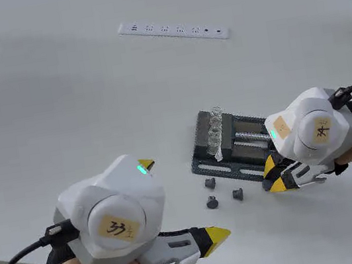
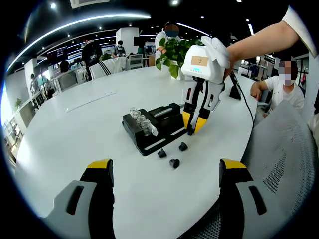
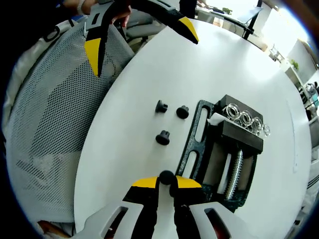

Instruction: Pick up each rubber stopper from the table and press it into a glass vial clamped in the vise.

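Observation:
A black vise (image 1: pixel 246 151) (image 2: pixel 164 117) (image 3: pixel 241 137) clamps a row of several clear glass vials (image 1: pixel 215 129) (image 2: pixel 141 121) (image 3: pixel 246 118). Three black rubber stoppers lie on the white table in front of it (image 1: pixel 210 183) (image 1: pixel 212 201) (image 1: pixel 237 194) (image 3: pixel 163 137). My right gripper (image 1: pixel 276 174) (image 3: pixel 167 181) hovers low beside the vise's near end, shut on a fourth stopper (image 3: pixel 166 175). It also shows across the table as the right gripper (image 2: pixel 194 127). My left gripper (image 1: pixel 180 200) (image 2: pixel 166 165) is held wide open near the table's front edge, nothing between its jaws.
A white power strip (image 1: pixel 173 30) lies far back on the table (image 1: pixel 59 110). A green plant (image 2: pixel 174 52) stands beyond the vise. A mesh chair (image 3: pixel 50 124) sits by the table's front edge. People sit in the office behind.

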`<action>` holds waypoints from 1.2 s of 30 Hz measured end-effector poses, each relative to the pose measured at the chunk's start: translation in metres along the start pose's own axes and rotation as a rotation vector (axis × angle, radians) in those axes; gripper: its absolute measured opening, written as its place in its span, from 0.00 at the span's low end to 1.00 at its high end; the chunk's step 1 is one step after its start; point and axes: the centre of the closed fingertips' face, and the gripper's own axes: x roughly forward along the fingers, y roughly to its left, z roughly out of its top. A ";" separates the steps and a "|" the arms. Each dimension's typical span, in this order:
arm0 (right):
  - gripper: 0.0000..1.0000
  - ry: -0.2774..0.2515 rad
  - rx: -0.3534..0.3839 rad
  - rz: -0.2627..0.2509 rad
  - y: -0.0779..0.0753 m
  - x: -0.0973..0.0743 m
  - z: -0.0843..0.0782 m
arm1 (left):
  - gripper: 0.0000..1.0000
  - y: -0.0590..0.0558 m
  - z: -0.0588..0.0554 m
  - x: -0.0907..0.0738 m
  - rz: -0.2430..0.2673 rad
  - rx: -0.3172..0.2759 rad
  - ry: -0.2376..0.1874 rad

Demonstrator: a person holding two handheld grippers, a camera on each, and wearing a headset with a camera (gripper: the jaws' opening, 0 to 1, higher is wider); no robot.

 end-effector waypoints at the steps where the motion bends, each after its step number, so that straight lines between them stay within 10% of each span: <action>1: 0.07 0.002 0.001 0.002 0.000 0.000 0.000 | 0.86 0.001 0.000 0.000 0.001 0.000 -0.001; 16: 0.07 -0.037 0.032 0.010 -0.008 -0.018 0.011 | 0.86 0.002 0.001 0.000 0.006 -0.001 -0.008; 36: 0.07 -0.064 0.015 -0.048 -0.087 -0.068 0.036 | 0.86 0.007 0.004 0.003 -0.012 0.002 0.004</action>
